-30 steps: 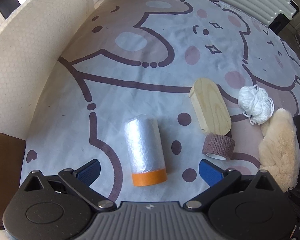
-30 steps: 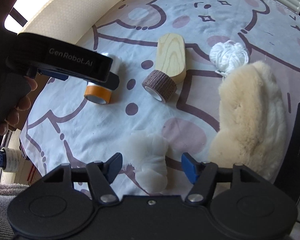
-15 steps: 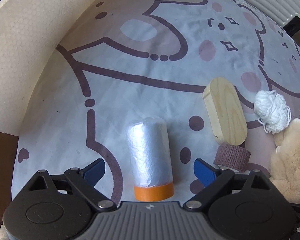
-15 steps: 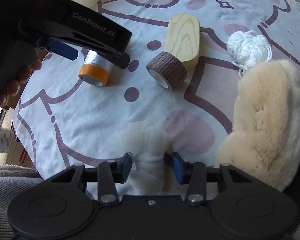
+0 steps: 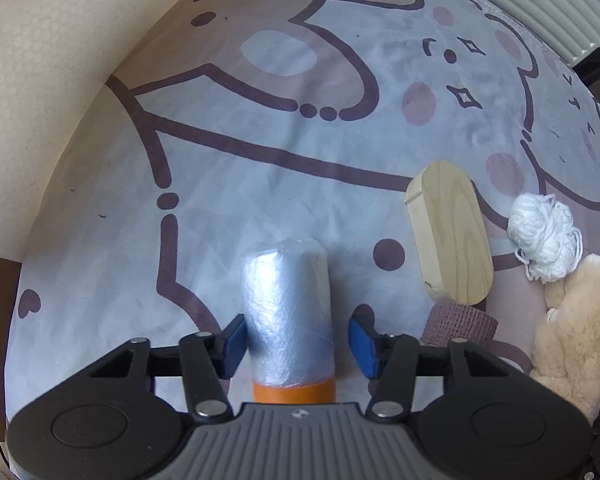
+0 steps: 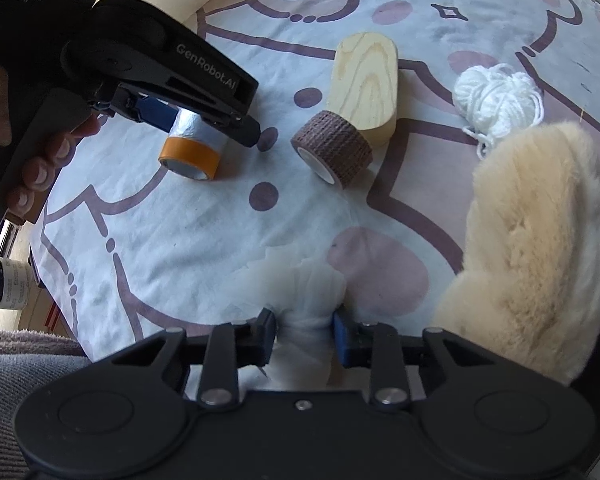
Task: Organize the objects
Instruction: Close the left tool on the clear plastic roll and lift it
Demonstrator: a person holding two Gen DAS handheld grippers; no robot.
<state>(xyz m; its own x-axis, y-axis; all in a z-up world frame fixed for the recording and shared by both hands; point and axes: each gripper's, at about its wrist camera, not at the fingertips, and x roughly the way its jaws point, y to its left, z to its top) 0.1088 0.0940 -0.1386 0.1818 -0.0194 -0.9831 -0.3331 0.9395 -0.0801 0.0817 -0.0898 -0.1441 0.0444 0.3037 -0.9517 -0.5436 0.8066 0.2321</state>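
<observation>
Nothing looks sorted yet. The left gripper [image 5: 294, 338] is closing around the plastic-film roll with an orange end [image 5: 288, 316], its right pad not yet touching. The right gripper [image 6: 303, 338] is closing, pinching the crumpled white gauzy cloth [image 6: 310, 300]. The oval wooden block [image 6: 366, 80], brown bandage roll [image 6: 334, 150], white yarn ball [image 6: 498, 100] and cream furry piece [image 6: 536, 240] lie untouched on the cloth.

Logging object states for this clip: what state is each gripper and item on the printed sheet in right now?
Left gripper: closing around the film roll, one side not yet touching.
Right gripper: closing, pinching the white cloth.
Film roll: lying on its side.
Bandage roll: on its side, against the wooden block.
Wooden block: lying flat.
Yarn ball: loose strand trailing.
</observation>
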